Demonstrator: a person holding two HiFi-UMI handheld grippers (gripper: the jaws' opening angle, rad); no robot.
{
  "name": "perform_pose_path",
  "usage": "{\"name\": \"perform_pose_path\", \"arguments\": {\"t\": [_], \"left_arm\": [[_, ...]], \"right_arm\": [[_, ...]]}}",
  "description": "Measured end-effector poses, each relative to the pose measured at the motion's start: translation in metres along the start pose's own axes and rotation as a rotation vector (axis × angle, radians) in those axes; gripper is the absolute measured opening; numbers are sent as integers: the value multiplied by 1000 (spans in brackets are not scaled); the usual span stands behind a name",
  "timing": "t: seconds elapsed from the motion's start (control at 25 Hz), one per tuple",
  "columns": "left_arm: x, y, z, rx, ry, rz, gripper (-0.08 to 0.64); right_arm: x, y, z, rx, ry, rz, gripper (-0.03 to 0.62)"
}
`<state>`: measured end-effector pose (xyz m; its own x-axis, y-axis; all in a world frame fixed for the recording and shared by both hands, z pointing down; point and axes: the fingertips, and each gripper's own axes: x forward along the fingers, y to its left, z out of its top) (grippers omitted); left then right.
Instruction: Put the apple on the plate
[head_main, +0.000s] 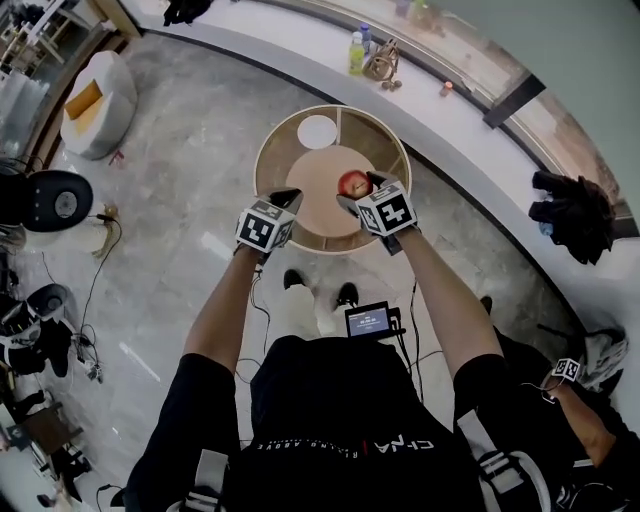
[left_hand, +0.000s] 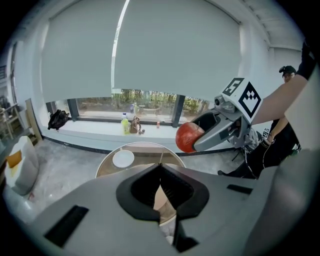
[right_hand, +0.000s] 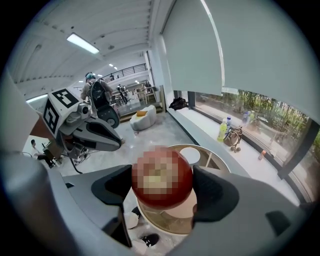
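A red apple (head_main: 353, 183) hangs above the near right part of the round wooden table (head_main: 270, 150), and my right gripper (head_main: 360, 191) is shut on it. In the right gripper view the apple (right_hand: 161, 177) fills the gap between both pads. The white plate (head_main: 317, 131) lies empty on the table's far side, beyond the apple; it also shows as a plate (left_hand: 123, 159) in the left gripper view and a plate (right_hand: 190, 155) behind the apple. My left gripper (head_main: 287, 197) hovers over the table's near left edge, shut and holding nothing, left of the apple (left_hand: 188, 137).
A green-yellow bottle (head_main: 356, 53) and a small brown bag (head_main: 381, 63) stand on the window ledge behind the table. A white armchair (head_main: 97, 103) sits far left. A black bag (head_main: 575, 210) lies on the ledge at right. Another person (head_main: 580, 400) is at the lower right.
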<state>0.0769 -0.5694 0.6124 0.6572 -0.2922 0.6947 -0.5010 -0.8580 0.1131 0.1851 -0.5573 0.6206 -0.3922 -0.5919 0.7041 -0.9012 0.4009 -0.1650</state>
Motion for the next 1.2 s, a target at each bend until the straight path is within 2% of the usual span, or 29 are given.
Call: {"name": "perform_pose_path", "arguments": {"t": [0.12,0.32,0.6,0.84,1.04,1.2], "left_arm": [[28,22,-15,-5,35,-24,17],[99,95,-25,1,27,-33,17],[217,194,-50,-13,47,-46,17],[291,261,-73,-37,38,-73,17],[343,301,-86,-46,67,-77,17],[371,323,-82,-52,74,-78,17]], "right_arm": [[40,-14,1,-20,22,-11,394],[132,-52,22,-18,6,-40,394],[291,-115,24,13,19,-80,394],[416,-158,19,-3,62,-121,394],[476,-191,21,19,87,-118,394],[503,-208,24,26,109,-128,394]]}}
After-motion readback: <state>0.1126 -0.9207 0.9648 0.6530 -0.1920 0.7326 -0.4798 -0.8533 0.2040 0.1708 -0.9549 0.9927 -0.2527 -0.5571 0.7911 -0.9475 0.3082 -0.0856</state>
